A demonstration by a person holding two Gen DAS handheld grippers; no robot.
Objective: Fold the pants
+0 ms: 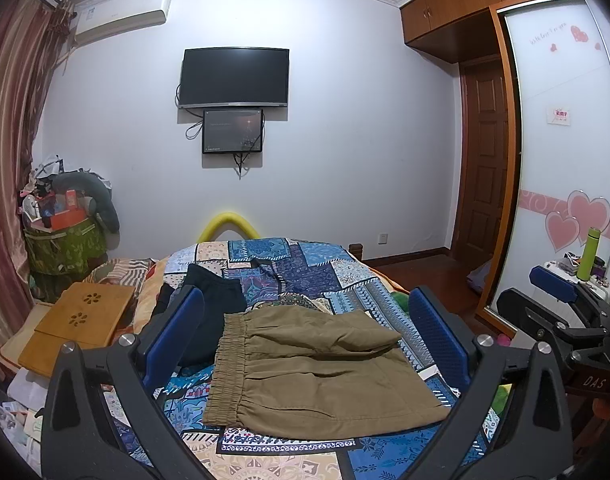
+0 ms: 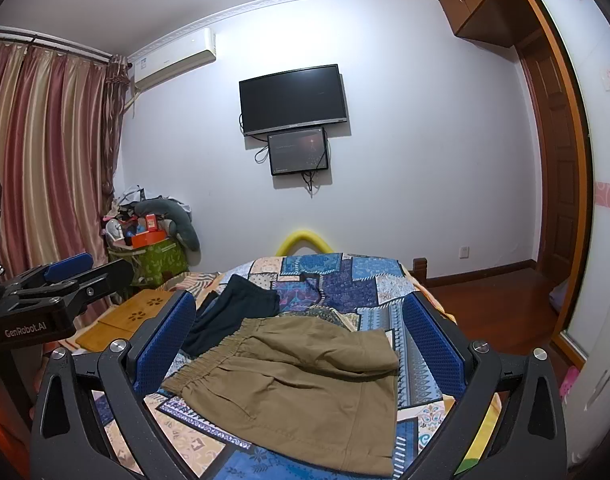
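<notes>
The khaki pants (image 1: 317, 368) lie folded on the bed (image 1: 345, 276), near its close end, elastic waistband to the left and one leg end doubled over on top toward the right. Both claws hang above them without touching the cloth. The left gripper (image 1: 305, 340) is spread wide, its blue pads (image 1: 173, 336) well apart on either side of the pants and holding nothing. The right gripper (image 2: 301, 344) is likewise spread wide and empty, its pads (image 2: 433, 344) framing the same garment from slightly further right.

Just beyond the waistband, touching or nearly touching it, lies a dark garment (image 1: 213, 308) on the patchwork cover. To the left of the bed a wooden lap tray (image 1: 81, 324) rests on a pile of things, and behind it a green bag (image 1: 65, 248) stuffed with boxes stands in the corner by the striped curtain (image 2: 45, 152). A yellow tube (image 1: 229, 224) arches at the far end of the bed. On the far wall hang a TV (image 1: 233, 76) and a smaller screen (image 1: 233, 131) below it, with an air conditioner (image 1: 121, 12) high to the left. On the right stand a wooden door (image 1: 485, 160) and a sliding wardrobe (image 1: 565, 140) with pink hearts; a green bottle (image 1: 589, 254) stands on a small table near it.
</notes>
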